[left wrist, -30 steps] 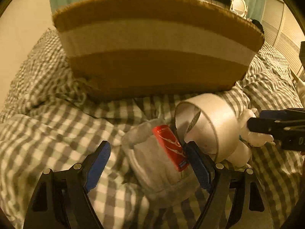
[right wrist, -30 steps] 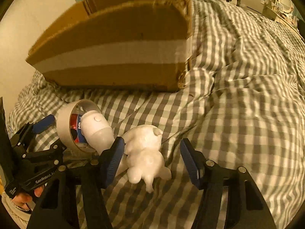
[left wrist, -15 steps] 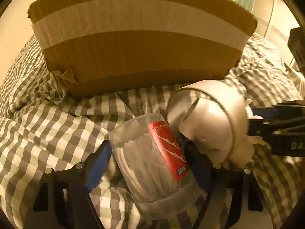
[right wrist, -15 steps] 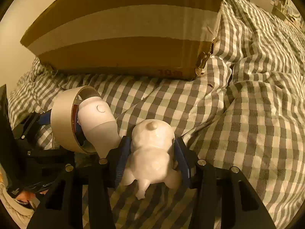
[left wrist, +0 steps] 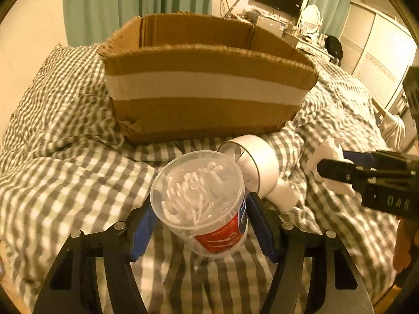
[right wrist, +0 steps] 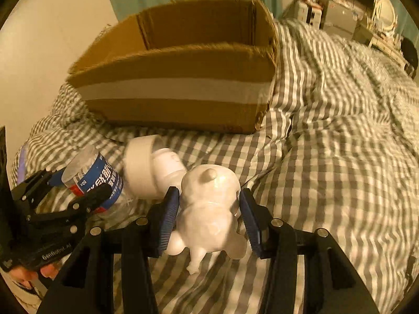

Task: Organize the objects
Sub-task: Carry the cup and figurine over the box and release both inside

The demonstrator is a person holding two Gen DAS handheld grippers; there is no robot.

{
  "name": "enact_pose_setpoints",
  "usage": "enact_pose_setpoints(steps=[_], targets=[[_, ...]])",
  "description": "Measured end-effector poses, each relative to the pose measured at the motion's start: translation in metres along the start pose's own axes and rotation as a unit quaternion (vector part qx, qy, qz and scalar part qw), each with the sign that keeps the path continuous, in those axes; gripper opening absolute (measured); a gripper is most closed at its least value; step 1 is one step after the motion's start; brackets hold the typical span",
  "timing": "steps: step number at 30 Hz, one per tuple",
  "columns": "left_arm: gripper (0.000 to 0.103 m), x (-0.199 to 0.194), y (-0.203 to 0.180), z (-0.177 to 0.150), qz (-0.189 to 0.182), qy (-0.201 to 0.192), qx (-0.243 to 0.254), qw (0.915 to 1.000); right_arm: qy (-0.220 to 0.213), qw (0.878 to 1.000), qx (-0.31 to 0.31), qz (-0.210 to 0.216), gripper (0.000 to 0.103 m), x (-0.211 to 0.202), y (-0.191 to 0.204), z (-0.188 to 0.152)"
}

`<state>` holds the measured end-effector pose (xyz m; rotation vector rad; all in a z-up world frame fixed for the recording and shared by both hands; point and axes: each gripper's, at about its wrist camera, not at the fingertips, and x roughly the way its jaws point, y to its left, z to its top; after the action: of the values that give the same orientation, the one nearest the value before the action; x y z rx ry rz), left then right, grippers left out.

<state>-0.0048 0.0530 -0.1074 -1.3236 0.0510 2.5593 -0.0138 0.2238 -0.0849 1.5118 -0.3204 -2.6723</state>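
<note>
Both grippers have something between their blue pads. On the left side, the left gripper (left wrist: 200, 219) is closed on a clear plastic jar of white cotton swabs with a red and blue label (left wrist: 203, 200). The jar is tilted, and its transparent lid faces the left wrist camera, so the swabs inside are visible. In the right wrist view the same jar (right wrist: 91, 180) appears at the left, with one black finger of the left gripper (right wrist: 76, 201) lying across its blue label.

On the right side, the right gripper (right wrist: 208, 214) clamps a glossy white animal-shaped figurine (right wrist: 209, 206) at its body, one pad on each side. The figurine's legs hang below the pads, above the bedding. From the left wrist camera only a part of this figurine (left wrist: 328, 157) is seen, behind the dark fingers of the right gripper (left wrist: 348, 172).

Just beside the jar lies a white roll of tape (left wrist: 258, 163) with a white rounded bottle (right wrist: 169, 164) in its hole. Both rest on the grey and white checked bed cover (right wrist: 340, 170).

Behind these things, an open brown cardboard box with a wide white tape stripe (left wrist: 207, 89) stands on the same cover. Green curtains (left wrist: 136, 0) hang behind the box.
</note>
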Motion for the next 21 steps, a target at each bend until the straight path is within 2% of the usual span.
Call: enact_pose_setpoints(steps=[5,11,17,21], targets=[[0.067,-0.034,0.007,0.007,-0.001,-0.018,0.002,0.9998,-0.03,1.0,-0.002,0.002,0.048,-0.032,0.021,-0.004],[0.067,-0.068,0.006,0.046,0.001,-0.052,0.007,0.9986,-0.068,0.997,-0.005,0.02,0.047,-0.078,0.045,0.009],[0.067,-0.103,0.006,0.114,0.013,-0.111,0.022,0.9935,-0.13,0.991,-0.011,0.016,0.047,-0.124,0.044,0.067],[0.067,-0.1,0.006,0.166,0.033,-0.138,0.037,0.9892,-0.168,0.986,-0.007,0.017,0.047,-0.138,0.034,0.118]])
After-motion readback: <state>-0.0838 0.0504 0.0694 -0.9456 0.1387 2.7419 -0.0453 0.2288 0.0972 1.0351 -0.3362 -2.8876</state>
